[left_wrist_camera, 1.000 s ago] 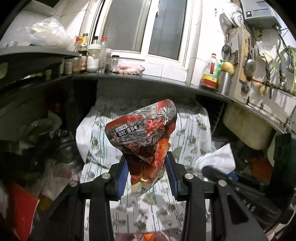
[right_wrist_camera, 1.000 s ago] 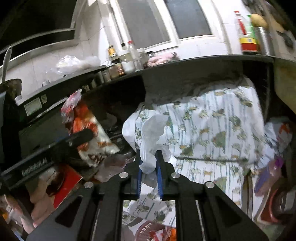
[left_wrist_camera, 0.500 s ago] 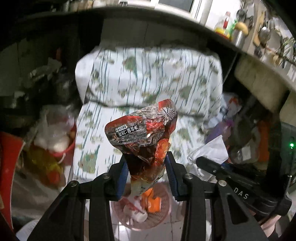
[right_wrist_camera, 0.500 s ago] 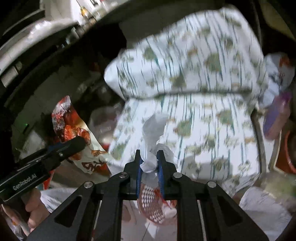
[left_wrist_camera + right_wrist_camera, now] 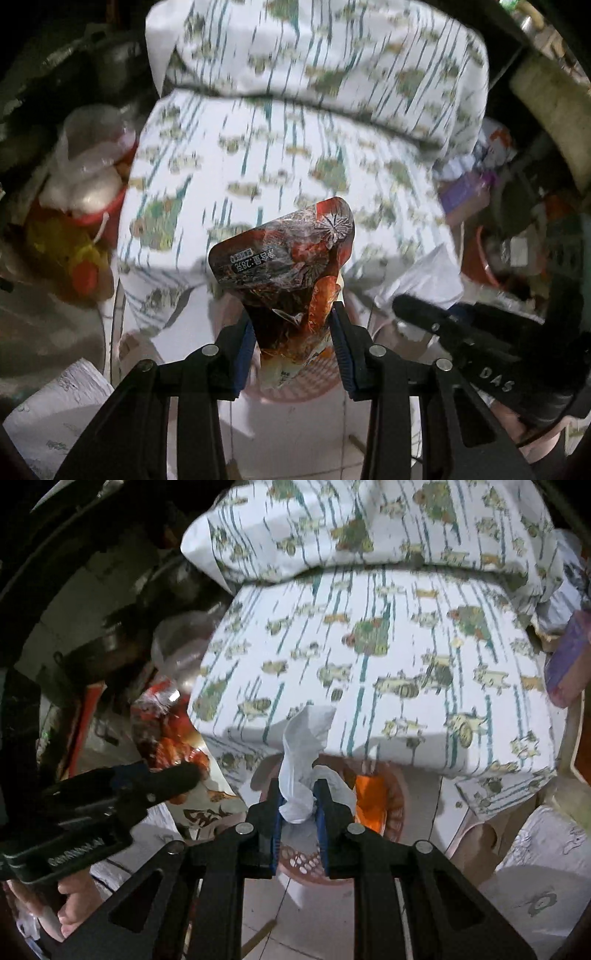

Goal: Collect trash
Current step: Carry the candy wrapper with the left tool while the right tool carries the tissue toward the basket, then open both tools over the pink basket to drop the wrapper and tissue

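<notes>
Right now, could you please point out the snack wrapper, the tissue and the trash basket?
snack wrapper (image 5: 280,258): left wrist view, on its printed upper panel.
tissue (image 5: 301,771): right wrist view, on its crumpled middle.
trash basket (image 5: 301,864): right wrist view, on its perforated near wall.

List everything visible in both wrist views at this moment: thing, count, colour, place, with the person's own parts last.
snack wrapper: 1, red and dark, crumpled, clamped in the left gripper, above the basket
tissue: 1, white, crumpled, pinched in the right gripper, above the basket
basket: 1, pinkish-red, perforated, on the floor below both grippers, orange scraps inside
patterned cloth: 1, white with green print, draped over furniture behind the basket
red tub: 1, left of the cloth, clear bags piled in it
purple pack: 1, right of the cloth
tiled floor: pale, under the basket
left gripper: 1, black with blue pads, shut on the wrapper
right gripper: 1, black with blue pads, shut on the tissue
hand: 1, holding the left gripper's handle
</notes>
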A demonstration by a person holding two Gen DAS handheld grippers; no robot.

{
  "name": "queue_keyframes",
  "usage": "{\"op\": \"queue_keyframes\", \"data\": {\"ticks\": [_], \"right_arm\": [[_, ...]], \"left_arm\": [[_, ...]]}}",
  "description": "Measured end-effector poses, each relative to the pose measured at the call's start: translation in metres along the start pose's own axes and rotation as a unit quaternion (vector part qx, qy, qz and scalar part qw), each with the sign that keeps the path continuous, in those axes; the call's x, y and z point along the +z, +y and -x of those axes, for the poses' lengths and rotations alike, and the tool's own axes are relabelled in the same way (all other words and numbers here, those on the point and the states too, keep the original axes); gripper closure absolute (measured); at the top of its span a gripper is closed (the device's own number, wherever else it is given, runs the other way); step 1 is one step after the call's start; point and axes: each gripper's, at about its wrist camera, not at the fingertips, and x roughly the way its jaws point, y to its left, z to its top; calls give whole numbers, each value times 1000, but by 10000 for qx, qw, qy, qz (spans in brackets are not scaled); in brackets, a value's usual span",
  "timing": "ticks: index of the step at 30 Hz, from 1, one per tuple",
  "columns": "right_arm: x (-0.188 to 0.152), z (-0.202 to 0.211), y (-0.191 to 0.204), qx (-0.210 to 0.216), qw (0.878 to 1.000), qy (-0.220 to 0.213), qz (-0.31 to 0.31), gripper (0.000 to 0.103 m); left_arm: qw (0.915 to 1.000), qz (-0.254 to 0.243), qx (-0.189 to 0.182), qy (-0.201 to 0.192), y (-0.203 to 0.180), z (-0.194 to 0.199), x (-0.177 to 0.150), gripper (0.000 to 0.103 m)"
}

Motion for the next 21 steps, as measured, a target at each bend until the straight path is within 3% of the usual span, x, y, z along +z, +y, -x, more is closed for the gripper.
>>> {"op": "queue_keyframes", "data": {"ticks": [8, 10, 12, 13, 19, 21], "right_arm": [[2, -16, -9, -8, 9995, 280, -151, 84], [3, -17, -8, -12, 9994, 317, -171, 83], [3, -18, -6, 4, 9992, 374, -140, 83], [3, -17, -4, -28, 9993, 369, -90, 83], [7, -11, -4, -120, 9997, 206, -47, 67], [7, -10, -6, -63, 9998, 169, -132, 58]], "left_arm": [[9989, 102, -94, 451, 12, -27, -10, 61], [9986, 46, -127, 505, 11, -29, -10, 54], [9988, -20, -113, 473, 9, -28, -9, 37], [9991, -47, -75, 420, 9, -26, -9, 36], [9996, -149, 211, 140, 8, -15, -3, 33], [9992, -183, 341, 3, 9, -9, -1, 24]]}}
